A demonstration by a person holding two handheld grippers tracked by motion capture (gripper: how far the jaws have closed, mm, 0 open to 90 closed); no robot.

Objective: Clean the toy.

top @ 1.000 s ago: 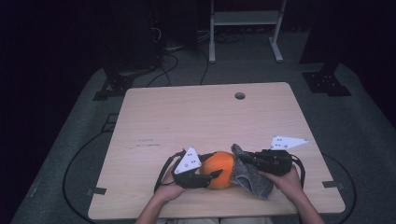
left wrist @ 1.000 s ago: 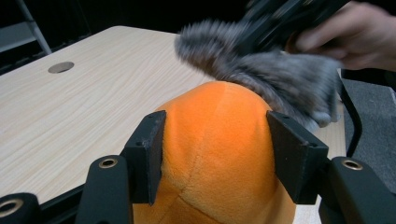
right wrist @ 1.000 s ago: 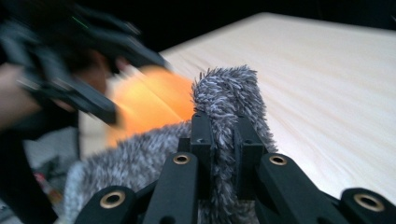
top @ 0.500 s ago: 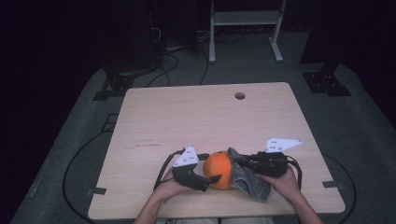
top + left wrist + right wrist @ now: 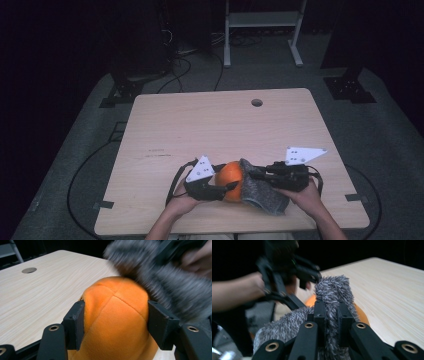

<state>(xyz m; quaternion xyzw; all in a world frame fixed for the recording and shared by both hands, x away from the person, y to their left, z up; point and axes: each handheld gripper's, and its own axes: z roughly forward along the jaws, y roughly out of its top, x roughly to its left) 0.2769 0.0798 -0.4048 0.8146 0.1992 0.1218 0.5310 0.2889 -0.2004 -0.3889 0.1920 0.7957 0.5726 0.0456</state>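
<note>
An orange plush ball (image 5: pixel 231 175) sits near the front edge of the wooden table (image 5: pixel 210 125). A grey fuzzy cloth (image 5: pixel 262 195) lies draped against its right side. My left gripper (image 5: pixel 226 181) comes in from the left. Its jaws have just been closing with the ball between them, and in the left gripper view both pads (image 5: pixel 75 322) press into the orange plush ball (image 5: pixel 115 315). My right gripper (image 5: pixel 251 172) reaches in from the right. In the right gripper view it (image 5: pixel 332 312) is shut on an upright fold of the grey cloth (image 5: pixel 333 290).
A round cable hole (image 5: pixel 257 102) sits at the far middle of the table. The front edge runs just below both hands. Cables trail over the dark floor, and a white rack (image 5: pixel 262 30) stands behind the table.
The left gripper's jaws spread away from the orange ball, then came back in onto it. The right gripper lifted the grey cloth slightly.
</note>
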